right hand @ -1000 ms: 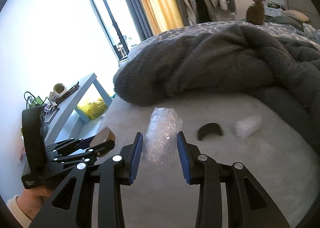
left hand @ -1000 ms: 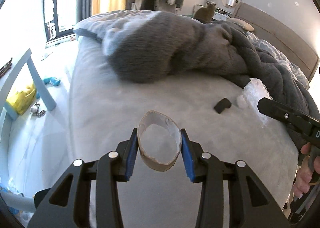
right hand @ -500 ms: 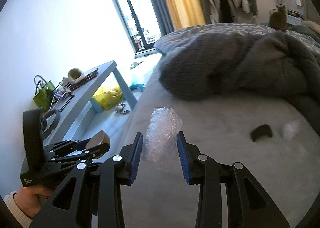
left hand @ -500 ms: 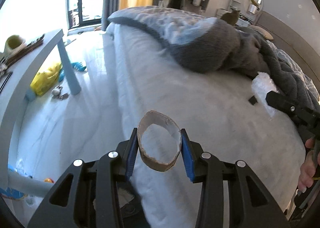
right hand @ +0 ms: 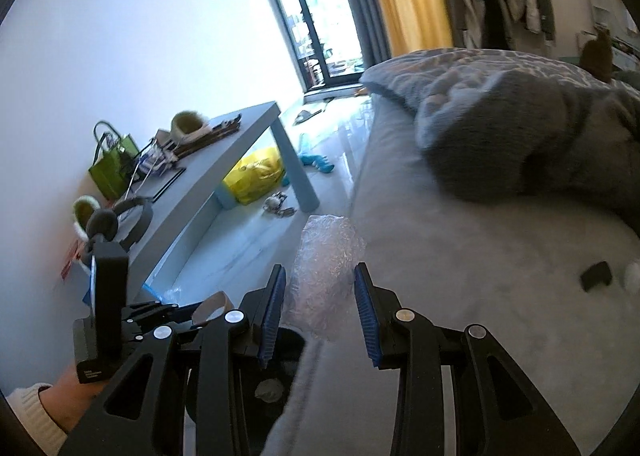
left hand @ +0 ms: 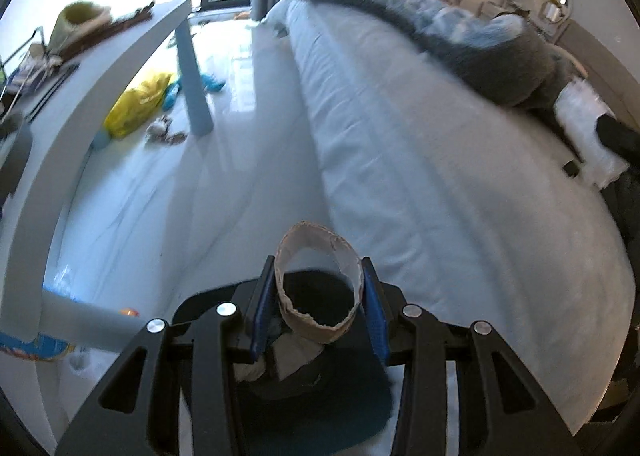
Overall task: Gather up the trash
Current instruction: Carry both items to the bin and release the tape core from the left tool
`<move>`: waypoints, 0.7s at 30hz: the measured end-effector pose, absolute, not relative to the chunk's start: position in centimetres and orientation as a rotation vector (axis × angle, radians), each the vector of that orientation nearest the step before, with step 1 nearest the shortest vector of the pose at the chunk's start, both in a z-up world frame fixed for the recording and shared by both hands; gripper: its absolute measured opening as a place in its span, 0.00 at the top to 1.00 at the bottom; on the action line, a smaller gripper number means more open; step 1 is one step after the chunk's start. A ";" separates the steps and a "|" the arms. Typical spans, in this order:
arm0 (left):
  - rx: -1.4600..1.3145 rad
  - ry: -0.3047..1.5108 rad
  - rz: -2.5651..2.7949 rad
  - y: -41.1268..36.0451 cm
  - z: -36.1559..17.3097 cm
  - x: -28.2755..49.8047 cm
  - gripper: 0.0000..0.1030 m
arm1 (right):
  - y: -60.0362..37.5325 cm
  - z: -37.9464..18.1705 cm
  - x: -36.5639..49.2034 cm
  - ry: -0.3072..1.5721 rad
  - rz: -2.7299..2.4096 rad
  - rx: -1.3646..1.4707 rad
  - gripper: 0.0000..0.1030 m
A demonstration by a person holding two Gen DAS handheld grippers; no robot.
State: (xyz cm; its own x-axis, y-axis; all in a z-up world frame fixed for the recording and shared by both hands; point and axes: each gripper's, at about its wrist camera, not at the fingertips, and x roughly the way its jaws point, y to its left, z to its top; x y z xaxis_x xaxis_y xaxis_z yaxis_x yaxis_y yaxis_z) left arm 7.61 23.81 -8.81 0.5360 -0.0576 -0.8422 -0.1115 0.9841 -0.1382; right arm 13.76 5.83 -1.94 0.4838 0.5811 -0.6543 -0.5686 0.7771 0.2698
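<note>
On the far left, a pale blue worktop (right hand: 224,160) runs along the white wall, carrying a green tote bag (right hand: 110,168), grey headphones (right hand: 124,220) and furry slippers (right hand: 188,124). Under it on the glossy floor lie a yellow plastic bag (right hand: 258,174) and a turquoise toy (right hand: 316,164).

The left tool (left hand: 320,296) is clenched on a short brown cardboard ring (left hand: 318,288), its open end facing the camera, squeezed slightly oval between the blue pads (left hand: 262,312). Directly beneath it sits a dark bin with crumpled paper inside (left hand: 296,360), on the floor just beside the bed's edge. In the right wrist view the same tool (right hand: 204,310) appears low on the left, held by a hand in a cream sleeve (right hand: 60,396), the ring (right hand: 212,304) still between its fingers.

The right tool (right hand: 320,304) is grasping a crumpled sheet of clear bubble wrap (right hand: 324,264), which stands up between its blue pads (right hand: 366,312), over the edge of the pale grey bed (right hand: 460,276).

Further right on the bed, a fluffy grey blanket (right hand: 520,128) is heaped up. Near the right rim lie a small black curved piece (right hand: 596,276) and, just beside it, a small white wad (right hand: 632,276). A cat (right hand: 598,52) sits beyond the blanket.
</note>
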 end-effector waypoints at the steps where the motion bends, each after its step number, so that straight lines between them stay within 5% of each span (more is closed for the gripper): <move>1: -0.197 1.022 0.040 24.6 -9.3 7.4 0.58 | 6.5 -2.1 13.6 0.809 0.709 0.006 0.65; 21: -0.247 1.377 0.037 30.2 -17.6 4.3 0.57 | 17.9 -5.5 12.1 0.895 0.827 -0.110 0.65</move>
State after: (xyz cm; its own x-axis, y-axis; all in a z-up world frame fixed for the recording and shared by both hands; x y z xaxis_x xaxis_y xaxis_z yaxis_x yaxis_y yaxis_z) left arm 4.34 30.22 -17.60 0.1961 -0.1178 -0.9735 -0.1702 0.9736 -0.1522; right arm 12.05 17.92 -5.52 0.3457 0.5925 -0.7276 -0.6792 0.6930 0.2416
